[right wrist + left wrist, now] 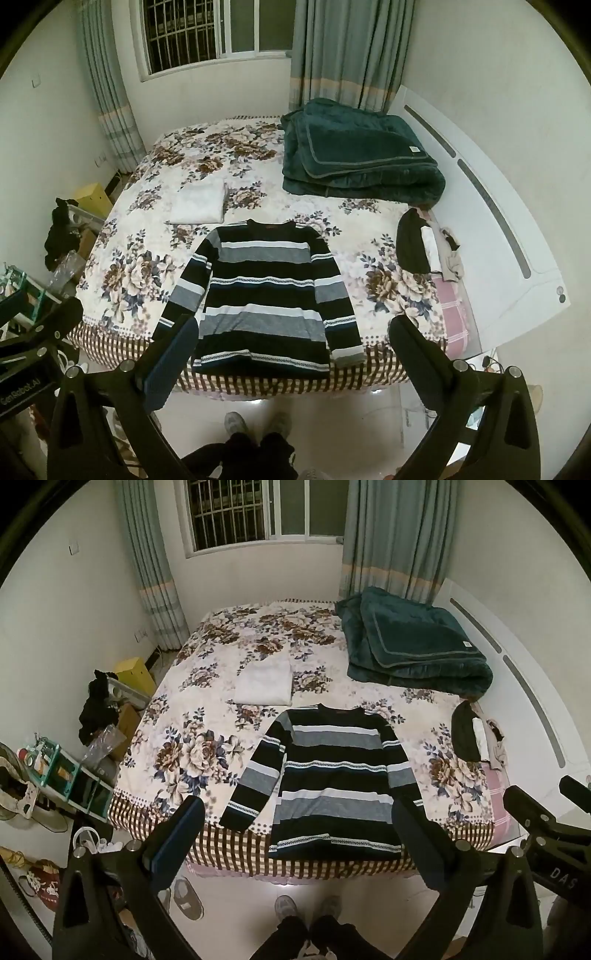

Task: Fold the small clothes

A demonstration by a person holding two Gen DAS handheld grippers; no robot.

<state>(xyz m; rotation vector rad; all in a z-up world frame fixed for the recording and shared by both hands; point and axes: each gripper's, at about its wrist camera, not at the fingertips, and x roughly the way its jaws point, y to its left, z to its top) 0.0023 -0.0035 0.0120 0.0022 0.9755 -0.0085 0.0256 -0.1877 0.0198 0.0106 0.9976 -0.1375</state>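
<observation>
A striped sweater (328, 775), black, grey and white, lies flat on the floral bed (192, 716) with its hem at the near edge and both sleeves spread down its sides. It also shows in the right wrist view (262, 295). My left gripper (299, 827) is open and empty, held above the near bed edge in front of the sweater's hem. My right gripper (293, 347) is open and empty, at a like height just to the right. A folded white garment (264, 683) lies beyond the sweater's collar.
A folded dark green blanket (410, 642) sits at the far right of the bed. A small pile of dark and light clothes (474, 738) lies at the right edge by the white headboard (528, 686). Shelves, boxes and slippers (186, 897) crowd the floor at left.
</observation>
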